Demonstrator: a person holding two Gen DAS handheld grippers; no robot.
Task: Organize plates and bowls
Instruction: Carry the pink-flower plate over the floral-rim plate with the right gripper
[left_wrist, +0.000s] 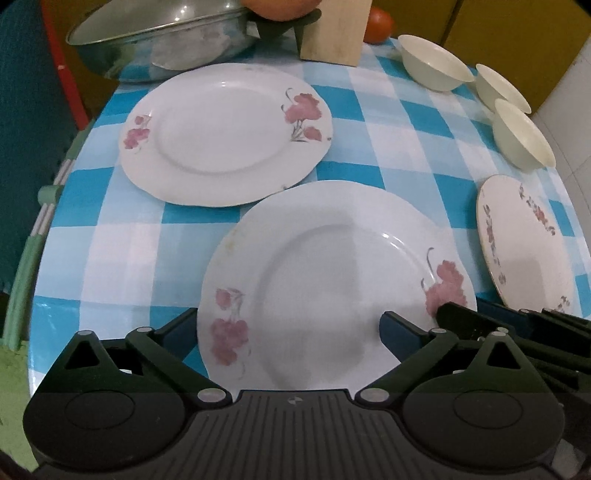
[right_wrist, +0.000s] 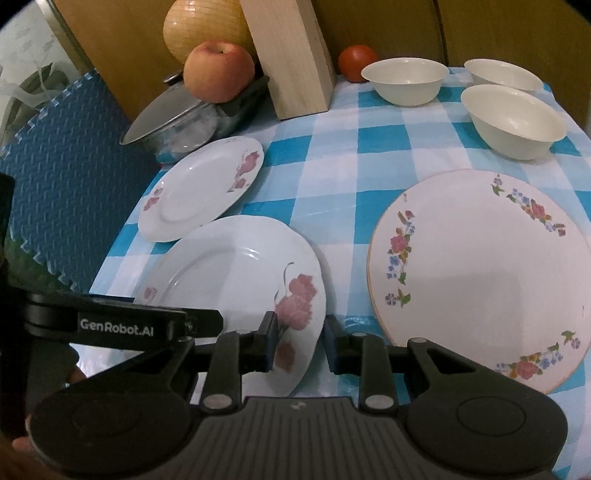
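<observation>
A near white plate with pink flowers (left_wrist: 332, 280) (right_wrist: 236, 280) lies tilted, its far edge resting on a second matching plate (left_wrist: 225, 133) (right_wrist: 201, 186). My left gripper (left_wrist: 288, 328) is open, its fingers either side of the near plate's front. My right gripper (right_wrist: 299, 343) stands at that plate's right rim, jaws astride the edge with a gap showing. A cream plate with coloured flowers (right_wrist: 480, 273) (left_wrist: 524, 243) lies to the right. Three cream bowls (right_wrist: 404, 79) (right_wrist: 513, 120) (right_wrist: 502, 75) stand at the far right.
A steel pot with a glass lid (right_wrist: 177, 118) (left_wrist: 162, 40), an apple (right_wrist: 218, 70), a wooden block (right_wrist: 295, 55) and a tomato (right_wrist: 356, 61) stand at the back of the blue checked tablecloth (right_wrist: 332, 177). Blue foam mat (right_wrist: 70, 184) borders the left edge.
</observation>
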